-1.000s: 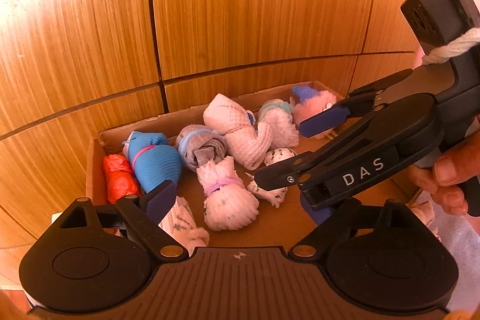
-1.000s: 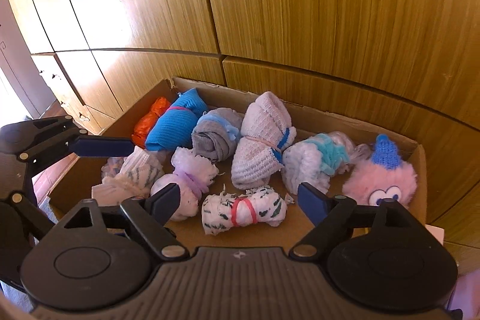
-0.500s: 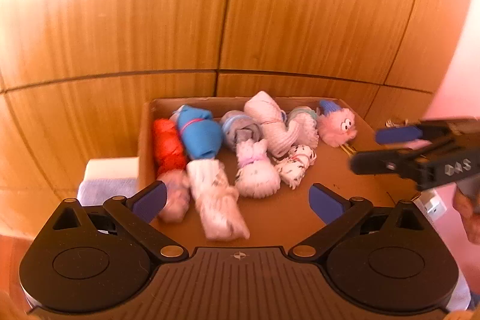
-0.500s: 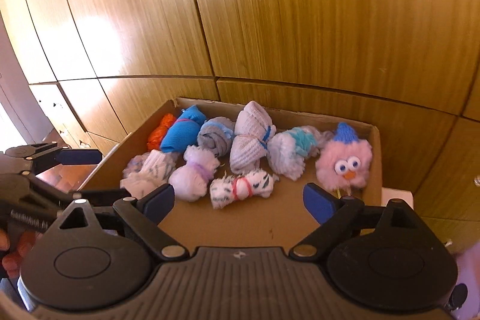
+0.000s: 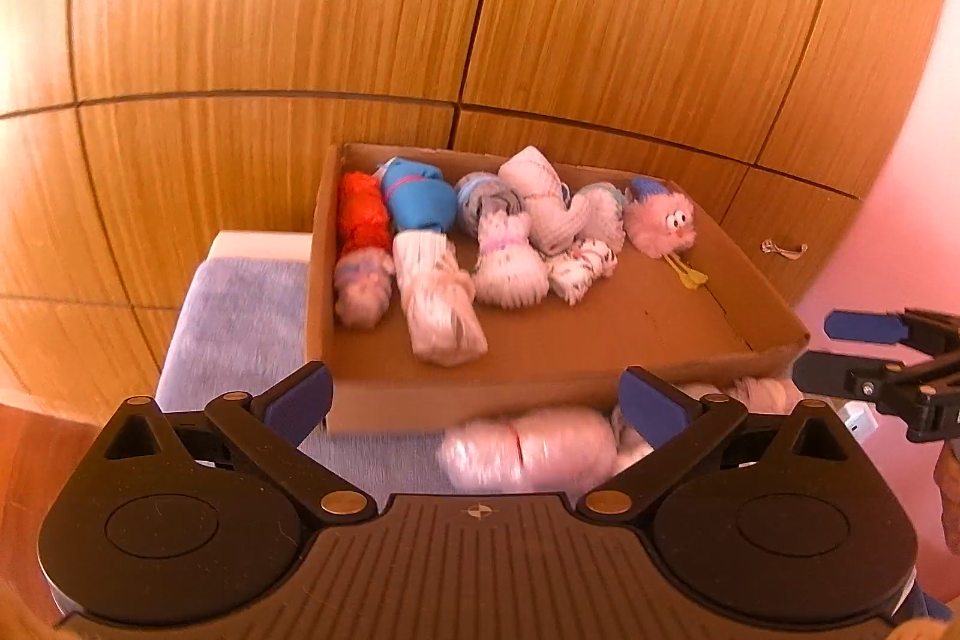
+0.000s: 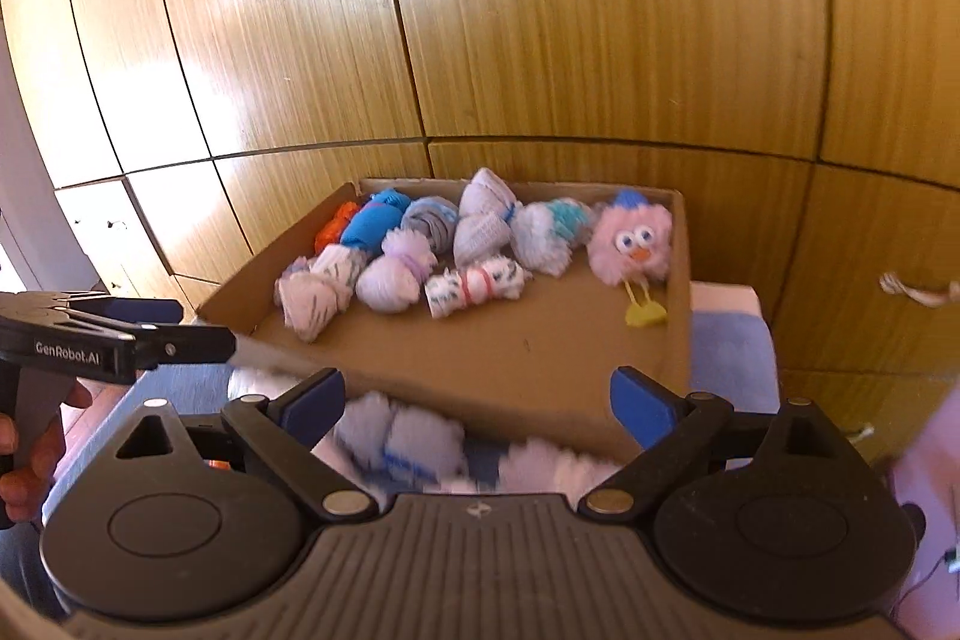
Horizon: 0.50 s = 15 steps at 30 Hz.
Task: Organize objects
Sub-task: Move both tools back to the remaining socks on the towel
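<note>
Both the left gripper (image 5: 474, 400) and the right gripper (image 6: 477, 403) hang with jaws wide and hold nothing. Soft rolled sock bundles (image 6: 399, 439) lie blurred between the blue pads, just before the near wall of a shallow cardboard box (image 5: 480, 400). More knotted, fuzzy bundles (image 5: 510, 256) crowd its far half beside a fluffy pink toy (image 6: 630, 244); its near floor is bare. Wood-grain panels (image 5: 300, 10) stand behind.

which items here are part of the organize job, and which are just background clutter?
Job:
- cardboard box
- rolled sock bundles in the box, e.g. blue one, orange one
- pink fuzzy toy
- loose bundles in front of the box
- left gripper and right gripper, both open

Background:
- wooden cabinet panels
- blue fleece cloth
- white cord
</note>
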{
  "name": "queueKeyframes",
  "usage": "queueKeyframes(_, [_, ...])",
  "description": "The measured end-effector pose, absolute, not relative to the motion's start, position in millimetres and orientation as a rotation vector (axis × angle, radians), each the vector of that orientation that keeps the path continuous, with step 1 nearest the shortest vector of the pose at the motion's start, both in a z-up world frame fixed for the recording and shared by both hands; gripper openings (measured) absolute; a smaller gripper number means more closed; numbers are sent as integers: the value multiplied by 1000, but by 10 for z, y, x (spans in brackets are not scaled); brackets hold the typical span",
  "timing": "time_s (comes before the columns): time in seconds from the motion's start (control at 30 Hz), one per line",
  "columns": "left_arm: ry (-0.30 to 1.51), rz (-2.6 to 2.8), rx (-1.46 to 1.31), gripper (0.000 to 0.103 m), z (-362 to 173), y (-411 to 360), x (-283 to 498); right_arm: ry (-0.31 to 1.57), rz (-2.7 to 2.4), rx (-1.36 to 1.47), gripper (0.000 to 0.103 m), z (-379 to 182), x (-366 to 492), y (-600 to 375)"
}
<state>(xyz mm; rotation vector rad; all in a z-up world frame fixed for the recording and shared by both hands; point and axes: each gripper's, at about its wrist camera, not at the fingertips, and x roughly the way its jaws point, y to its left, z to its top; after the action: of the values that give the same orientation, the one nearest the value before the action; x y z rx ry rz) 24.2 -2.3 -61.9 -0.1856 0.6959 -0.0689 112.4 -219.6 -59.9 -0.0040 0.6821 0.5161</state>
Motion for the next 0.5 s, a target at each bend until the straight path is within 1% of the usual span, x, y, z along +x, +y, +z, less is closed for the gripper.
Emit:
queueKeyframes(0.27, [662, -57, -188, 102, -899, -187, -202, 682, 479, 25, 95, -924, 769, -2389])
queueKeyframes(0.5, [649, -68, -128, 100, -1072, -384, -285, 658, 470, -9, 94, -985, 723, -2351])
